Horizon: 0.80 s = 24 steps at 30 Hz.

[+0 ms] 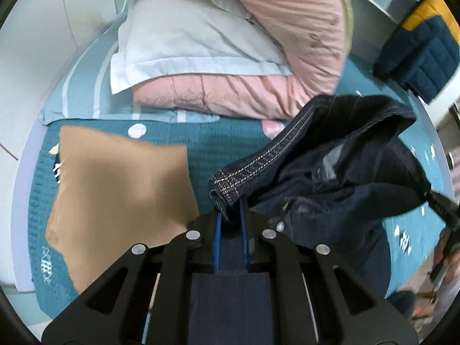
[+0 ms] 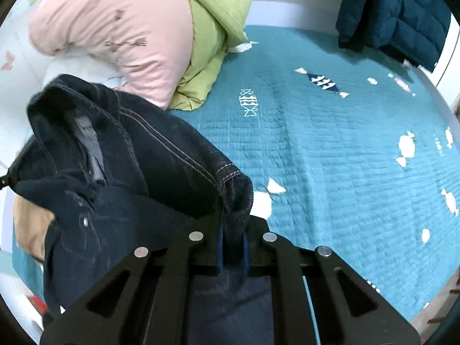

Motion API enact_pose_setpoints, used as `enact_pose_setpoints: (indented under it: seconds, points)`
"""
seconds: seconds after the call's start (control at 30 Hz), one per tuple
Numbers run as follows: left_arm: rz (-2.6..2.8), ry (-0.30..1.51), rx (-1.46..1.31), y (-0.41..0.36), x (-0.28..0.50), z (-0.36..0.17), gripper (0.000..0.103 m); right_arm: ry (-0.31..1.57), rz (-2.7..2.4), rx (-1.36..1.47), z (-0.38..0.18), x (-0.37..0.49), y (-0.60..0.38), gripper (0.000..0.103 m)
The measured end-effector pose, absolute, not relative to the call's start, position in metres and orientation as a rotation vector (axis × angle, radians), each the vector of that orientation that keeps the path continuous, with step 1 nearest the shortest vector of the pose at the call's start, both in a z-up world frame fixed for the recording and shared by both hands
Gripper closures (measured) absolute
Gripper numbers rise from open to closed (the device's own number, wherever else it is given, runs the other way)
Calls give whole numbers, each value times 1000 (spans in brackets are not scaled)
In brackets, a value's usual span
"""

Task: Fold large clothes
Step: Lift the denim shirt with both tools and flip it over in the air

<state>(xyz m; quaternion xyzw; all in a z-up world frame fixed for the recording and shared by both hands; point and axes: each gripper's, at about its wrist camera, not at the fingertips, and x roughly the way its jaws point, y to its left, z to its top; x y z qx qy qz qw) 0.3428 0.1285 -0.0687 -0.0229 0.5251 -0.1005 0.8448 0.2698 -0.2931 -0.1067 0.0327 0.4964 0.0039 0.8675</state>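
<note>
A pair of dark blue jeans (image 1: 330,172) hangs between my two grippers above the teal bedspread (image 1: 201,149). My left gripper (image 1: 231,215) is shut on one end of the jeans' waistband. My right gripper (image 2: 233,230) is shut on the other end of the waistband of the jeans (image 2: 129,149). The open waist sags between them, showing the inner label and fly. The legs hang below, out of sight. The right gripper's black frame (image 1: 448,218) shows at the right edge of the left wrist view.
A folded tan garment (image 1: 120,195) lies on the bed at left. A pink quilt (image 1: 258,92), white pillow (image 1: 184,37) and green quilt (image 2: 212,28) are piled at the head. A dark blue puffer jacket (image 2: 396,11) hangs over the far edge. The teal bedspread (image 2: 345,149) spreads right.
</note>
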Motion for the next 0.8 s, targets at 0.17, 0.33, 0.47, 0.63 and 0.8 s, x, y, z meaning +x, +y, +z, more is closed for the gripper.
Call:
enact_pose_setpoints:
  seconds: [0.17, 0.33, 0.47, 0.63, 0.8]
  points:
    - [-235, 1098, -45, 146, 273, -70, 93, 1029, 40, 86, -105, 208, -301, 94]
    - [-255, 1106, -5, 157, 206, -89, 93, 1050, 70, 105, -121, 143, -309, 94]
    - [-237, 1164, 18, 169, 150, -133, 93, 1158, 78, 128, -170, 87, -313, 94]
    - [-179, 1325, -59, 190, 103, -217, 99, 1265, 80, 92, -226, 42, -304, 91]
    - [-212, 1308, -89, 194, 72, -220, 99, 1253, 57, 124, -205, 12, -315, 88]
